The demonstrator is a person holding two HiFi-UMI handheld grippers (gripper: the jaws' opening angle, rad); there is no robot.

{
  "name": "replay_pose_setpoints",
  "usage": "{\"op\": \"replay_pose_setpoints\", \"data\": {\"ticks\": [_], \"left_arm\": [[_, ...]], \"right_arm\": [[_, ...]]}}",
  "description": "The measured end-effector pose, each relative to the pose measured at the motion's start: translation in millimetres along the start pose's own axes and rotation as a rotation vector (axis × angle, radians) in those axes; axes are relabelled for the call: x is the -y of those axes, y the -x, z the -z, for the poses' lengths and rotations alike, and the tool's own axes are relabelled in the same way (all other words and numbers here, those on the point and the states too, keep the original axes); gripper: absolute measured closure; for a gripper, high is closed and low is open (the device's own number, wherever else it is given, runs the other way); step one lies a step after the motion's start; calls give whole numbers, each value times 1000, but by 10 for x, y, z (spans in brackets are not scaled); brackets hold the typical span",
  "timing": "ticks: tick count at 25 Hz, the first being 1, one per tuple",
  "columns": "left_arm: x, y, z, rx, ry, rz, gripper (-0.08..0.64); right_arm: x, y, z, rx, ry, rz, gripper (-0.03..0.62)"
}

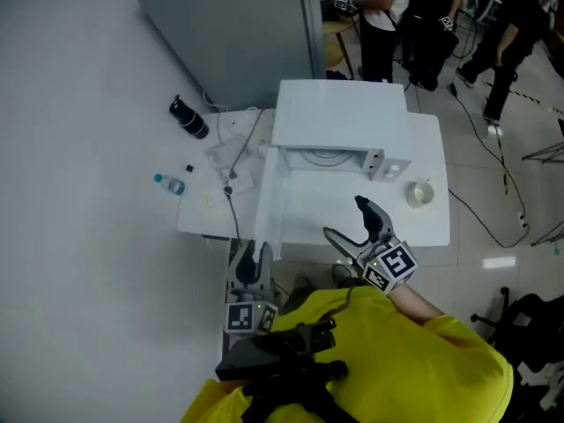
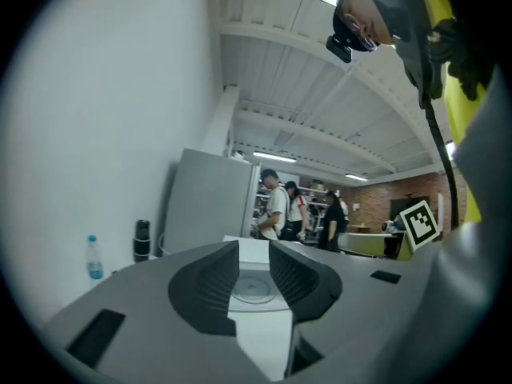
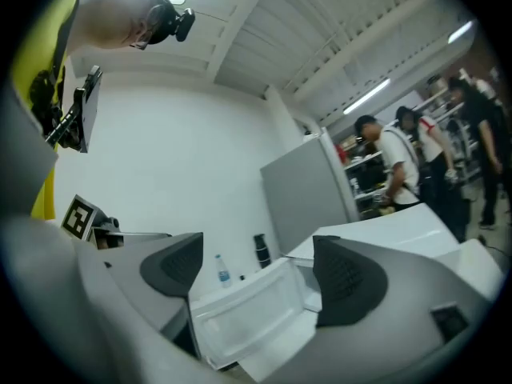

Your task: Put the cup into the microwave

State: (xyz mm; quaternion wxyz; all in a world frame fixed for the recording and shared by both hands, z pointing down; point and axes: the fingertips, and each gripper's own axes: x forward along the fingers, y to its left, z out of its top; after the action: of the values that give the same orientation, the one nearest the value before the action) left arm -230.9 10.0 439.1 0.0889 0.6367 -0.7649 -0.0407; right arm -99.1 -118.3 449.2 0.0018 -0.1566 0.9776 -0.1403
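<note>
a white counter (image 1: pixel 434 229) carries the microwave (image 1: pixel 339 113), its door (image 1: pixel 269 208) swung open. the cup (image 1: pixel 420 192) stands on the counter just right of it. the left hand-held gripper (image 1: pixel 251 258) is pressed together on nothing; the right hand-held gripper (image 1: pixel 345 218) is spread and empty.

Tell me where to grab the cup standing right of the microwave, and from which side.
Best take the cup across its round side wall, below the rim, with the right tool, coming from the near table edge. It stands upright with its mouth up and bare tabletop in front, while the microwave crowds its left. Any handle is too small to make out.
</note>
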Motion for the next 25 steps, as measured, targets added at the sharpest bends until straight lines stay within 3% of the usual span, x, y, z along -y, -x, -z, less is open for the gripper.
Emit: {"op": "replay_pose_setpoints", "data": {"ticks": [3,7,10,11,15,20,25], "left_arm": [[228,-390,-2,-41,-6,175,445],[494,-751,161,-79,-27,330,445],[755,-943,429,-150,-23,405,444],[847,-989,518,-174,-19,422,443],[1147,-1186,837,-238,-48,447,443],[1467,-1465,1227,-313,-46,480,443],[1619,-1706,1384,-326,-23,473,445]], "right_arm": [[426,484,58,37,-9,261,153],[996,1102,372,48,-2,579,152],[1568,1527,848,-4,-33,767,106],[1775,1652,1051,-33,-57,811,23],[2654,1999,1889,-162,-78,952,17],[3705,1948,2646,-255,-89,1024,17],[4106,1721,2843,-235,-99,1026,17]]}}
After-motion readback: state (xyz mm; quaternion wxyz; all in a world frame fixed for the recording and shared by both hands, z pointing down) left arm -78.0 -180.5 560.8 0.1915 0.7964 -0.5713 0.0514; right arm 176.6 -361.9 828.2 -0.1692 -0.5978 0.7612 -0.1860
